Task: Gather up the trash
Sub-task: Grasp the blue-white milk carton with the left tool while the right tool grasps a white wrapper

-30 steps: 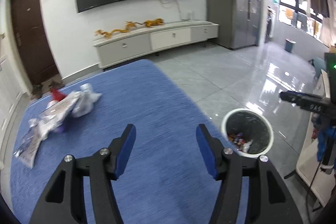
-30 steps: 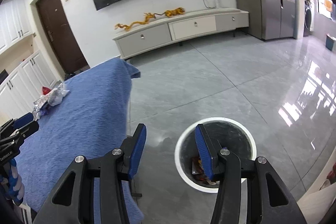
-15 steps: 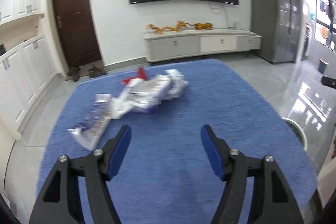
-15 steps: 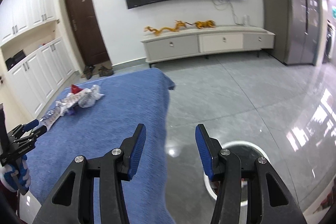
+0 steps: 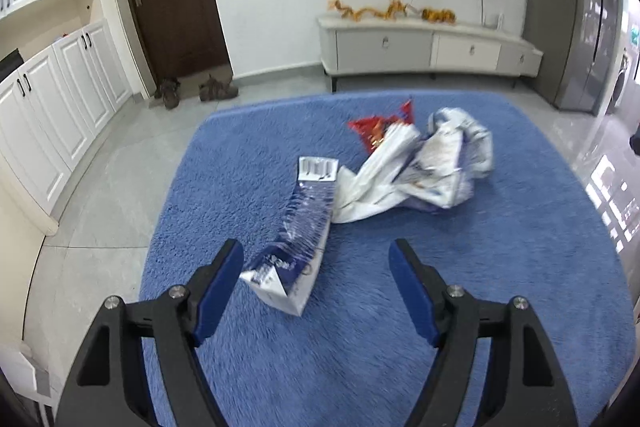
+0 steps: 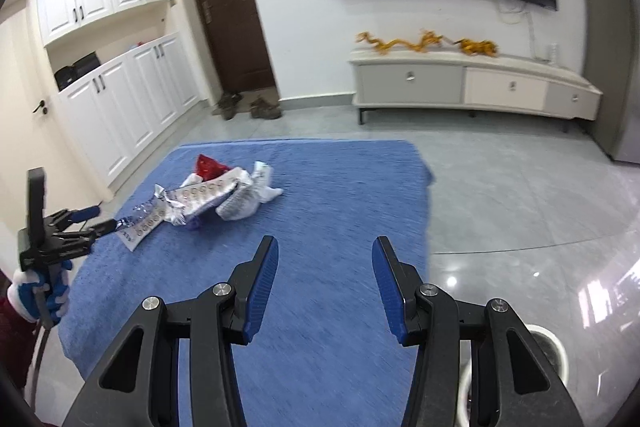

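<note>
A pile of trash lies on the blue cloth-covered table [image 5: 360,347]: a blue-and-white flattened wrapper [image 5: 296,239], crumpled white wrappers [image 5: 440,163] and a red packet [image 5: 372,129]. My left gripper [image 5: 316,279] is open and empty, its jaws on either side of the near end of the blue-and-white wrapper. In the right wrist view the pile [image 6: 216,199] sits at the table's far left, with the left gripper [image 6: 96,223] at its near end. My right gripper [image 6: 324,283] is open and empty above the table's right part. The white-rimmed trash bin [image 6: 548,347] stands on the floor at lower right.
The table [image 6: 320,187] ends at a right edge with grey tiled floor beyond. A low TV cabinet [image 6: 472,87] and wall TV stand at the back. White cupboards [image 6: 120,99] line the left wall beside a brown door, with shoes on the floor.
Both grippers swung left, away from the trash bin and toward the table. The left gripper moved in close to the pile, and its jaws now straddle the blue-and-white wrapper's end.
</note>
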{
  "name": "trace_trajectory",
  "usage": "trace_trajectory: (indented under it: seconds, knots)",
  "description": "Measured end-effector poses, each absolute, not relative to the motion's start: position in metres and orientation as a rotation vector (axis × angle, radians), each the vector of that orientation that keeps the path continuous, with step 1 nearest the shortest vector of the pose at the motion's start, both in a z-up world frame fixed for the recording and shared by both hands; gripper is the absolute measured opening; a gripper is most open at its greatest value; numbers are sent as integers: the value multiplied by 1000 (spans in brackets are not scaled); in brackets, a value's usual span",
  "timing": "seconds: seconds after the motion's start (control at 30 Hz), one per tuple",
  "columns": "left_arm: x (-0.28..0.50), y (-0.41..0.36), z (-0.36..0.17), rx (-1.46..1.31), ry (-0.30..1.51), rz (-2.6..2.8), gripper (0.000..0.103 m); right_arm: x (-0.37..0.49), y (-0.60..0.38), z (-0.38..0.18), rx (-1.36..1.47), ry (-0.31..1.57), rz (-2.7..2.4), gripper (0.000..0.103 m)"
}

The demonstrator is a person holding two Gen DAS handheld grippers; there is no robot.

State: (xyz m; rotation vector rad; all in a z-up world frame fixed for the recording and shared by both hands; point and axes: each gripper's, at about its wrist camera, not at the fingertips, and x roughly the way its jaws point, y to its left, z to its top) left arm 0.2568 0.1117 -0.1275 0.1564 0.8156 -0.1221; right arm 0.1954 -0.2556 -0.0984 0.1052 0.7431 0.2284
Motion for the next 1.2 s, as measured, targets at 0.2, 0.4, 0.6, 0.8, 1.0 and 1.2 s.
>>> trace_trajectory:
  seconds: [0.2, 0.4, 0.6, 0.8, 1.0, 1.2]
  knots:
    - [290, 113, -150, 221, 870, -83, 73, 252, -218, -123, 128, 810, 290, 48]
    - [306, 121, -167, 215, 914, -85, 57, 303, -180, -151, 173, 877, 339, 48]
    - [306, 132, -177, 174, 932, -98, 43, 348, -154, -179, 272, 938, 346, 42]
    - [299, 142, -178, 112, 932, -113, 32, 362, -144, -201, 332, 999, 351, 30]
    - [282, 146, -168, 62, 908, -132, 32, 356, -143, -210, 348, 1013, 359, 10]
    - [250, 146, -146, 29, 853, -142, 32, 327, -161, -195, 279, 986, 327, 7]
